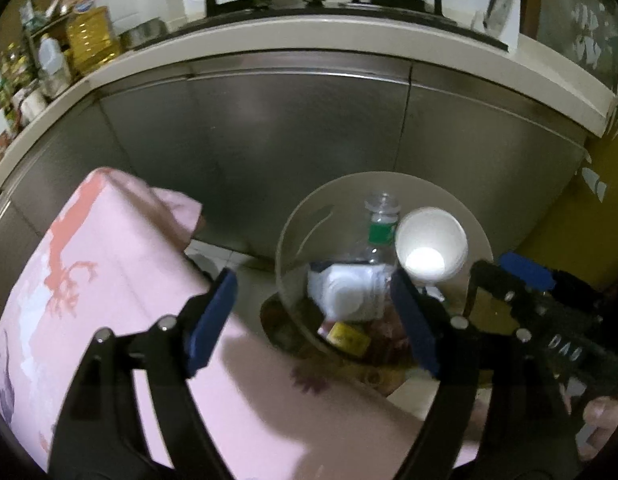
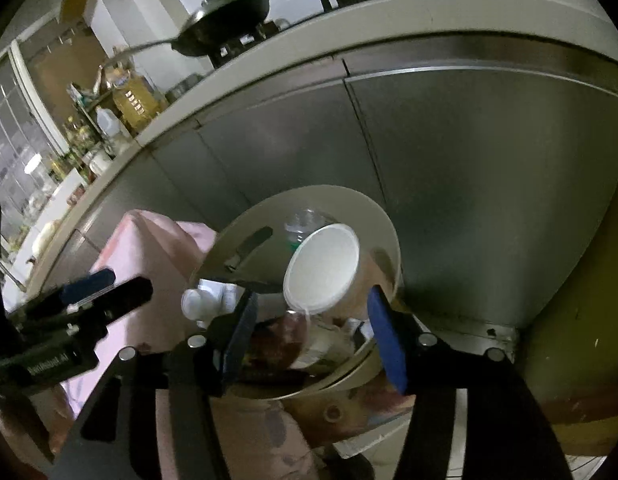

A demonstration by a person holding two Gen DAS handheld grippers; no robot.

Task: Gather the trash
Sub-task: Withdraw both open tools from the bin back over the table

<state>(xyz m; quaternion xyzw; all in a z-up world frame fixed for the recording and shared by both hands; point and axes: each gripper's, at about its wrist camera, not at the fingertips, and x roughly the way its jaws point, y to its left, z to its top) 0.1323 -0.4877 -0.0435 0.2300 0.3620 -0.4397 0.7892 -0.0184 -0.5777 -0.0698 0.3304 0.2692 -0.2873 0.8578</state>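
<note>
**A:** Beside a steel-fronted kitchen counter (image 1: 293,128), a round trash bin (image 1: 461,208) stands on the floor, already holding refuse. What lies inside?

**B:** A clear plastic bottle (image 1: 379,220) with a green label, a white paper cup (image 1: 431,246) lying on its side with its mouth toward the lens, a white carton (image 1: 345,292) and a yellow packet (image 1: 347,336).

**A:** And the tools?

**B:** The left gripper (image 1: 315,320) hangs over the bin's near rim, its blue fingers (image 1: 211,320) spread wide, gripping nothing. The right gripper (image 2: 311,334) is likewise spread; the cup (image 2: 323,268) sits just beyond its fingertips, loose between them rather than pinched.

**A:** What flanks the bin?

**B:** A pink patterned cloth (image 1: 121,280) covers a surface to its left. Dark pans (image 2: 225,32) rest on the stove above, with bottles (image 1: 89,36) crowded along the countertop.
</note>
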